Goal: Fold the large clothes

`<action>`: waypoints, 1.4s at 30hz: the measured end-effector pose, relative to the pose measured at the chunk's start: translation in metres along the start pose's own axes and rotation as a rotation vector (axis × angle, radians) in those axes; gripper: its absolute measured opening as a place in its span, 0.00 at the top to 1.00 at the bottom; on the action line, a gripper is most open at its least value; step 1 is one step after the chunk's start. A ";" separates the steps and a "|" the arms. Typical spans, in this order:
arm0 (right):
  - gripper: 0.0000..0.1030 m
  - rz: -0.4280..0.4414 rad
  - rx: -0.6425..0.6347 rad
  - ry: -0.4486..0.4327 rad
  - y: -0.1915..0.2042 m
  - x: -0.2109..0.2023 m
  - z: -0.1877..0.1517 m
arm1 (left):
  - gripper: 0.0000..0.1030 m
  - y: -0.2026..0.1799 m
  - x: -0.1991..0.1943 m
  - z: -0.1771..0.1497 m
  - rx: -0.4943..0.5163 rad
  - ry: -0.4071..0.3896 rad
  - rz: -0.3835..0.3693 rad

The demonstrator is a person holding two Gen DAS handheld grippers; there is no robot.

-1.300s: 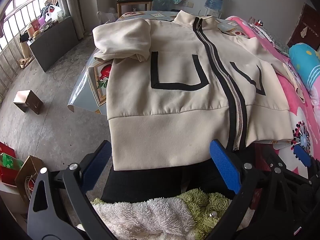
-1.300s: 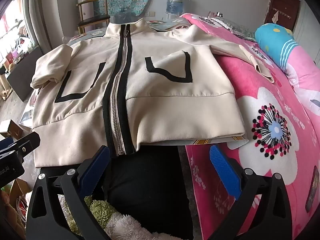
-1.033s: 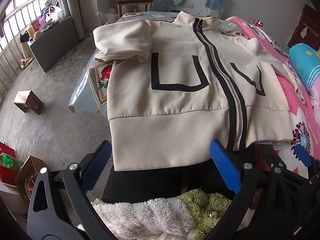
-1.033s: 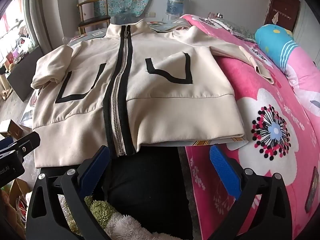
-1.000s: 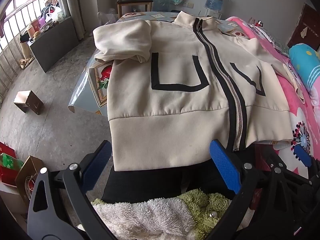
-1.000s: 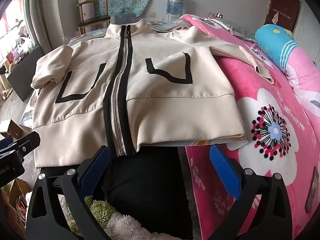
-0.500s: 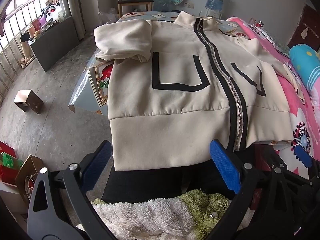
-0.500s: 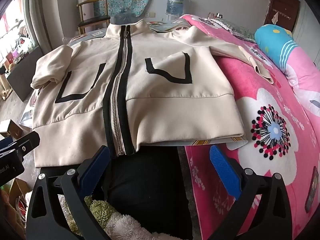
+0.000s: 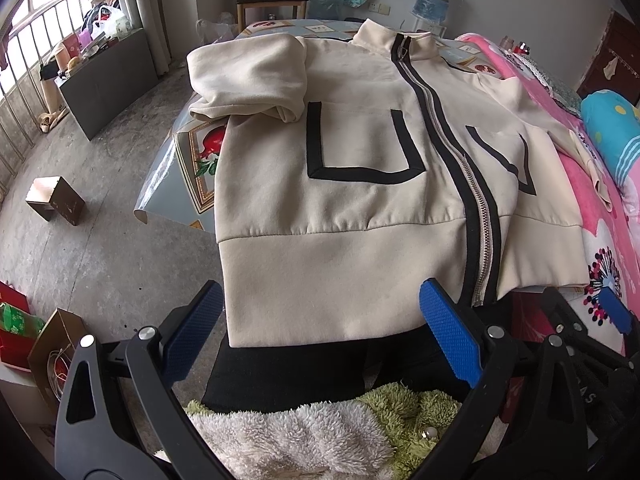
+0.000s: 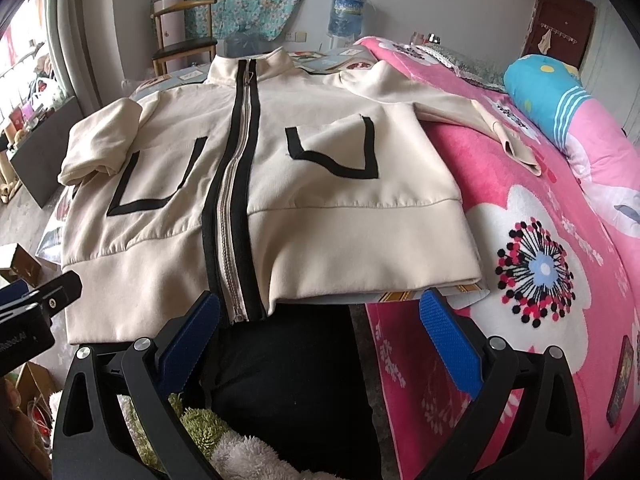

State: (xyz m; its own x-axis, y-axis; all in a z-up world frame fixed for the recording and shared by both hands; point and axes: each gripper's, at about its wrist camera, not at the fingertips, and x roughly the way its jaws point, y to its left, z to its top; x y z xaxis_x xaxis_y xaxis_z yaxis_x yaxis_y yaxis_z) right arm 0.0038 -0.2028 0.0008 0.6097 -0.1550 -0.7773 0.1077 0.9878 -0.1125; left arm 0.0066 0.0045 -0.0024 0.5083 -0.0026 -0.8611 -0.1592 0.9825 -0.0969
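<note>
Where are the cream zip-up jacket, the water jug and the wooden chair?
Cream zip-up jacket [image 9: 360,216]: left wrist view, front panel.
Blue water jug [image 10: 346,12]: right wrist view, its body.
Wooden chair [image 10: 185,46]: right wrist view, dark seat.

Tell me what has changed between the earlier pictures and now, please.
Nothing visibly changed. The cream zip-up jacket lies spread flat, front up, as before, one sleeve bunched at the table edge, the other stretched onto the pink blanket. The left gripper and right gripper stay open, short of the hem, holding nothing.
</note>
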 end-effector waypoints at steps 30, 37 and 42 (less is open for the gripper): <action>0.05 0.354 -0.305 0.090 0.156 0.156 0.181 | 0.08 0.059 0.080 0.162 0.137 -0.187 -0.141; 0.05 0.326 -0.401 0.189 0.157 0.205 0.188 | 0.09 0.047 0.133 0.178 0.210 -0.093 -0.045; 0.05 0.373 -0.427 0.221 0.149 0.218 0.189 | 0.58 0.054 0.144 0.188 0.226 -0.059 0.051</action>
State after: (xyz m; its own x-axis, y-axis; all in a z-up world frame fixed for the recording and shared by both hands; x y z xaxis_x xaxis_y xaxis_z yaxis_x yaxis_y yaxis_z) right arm 0.3012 -0.0923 -0.0691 0.3636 0.1648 -0.9169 -0.4342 0.9008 -0.0103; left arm 0.2308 0.0919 -0.0375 0.5542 0.0524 -0.8307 0.0044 0.9978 0.0659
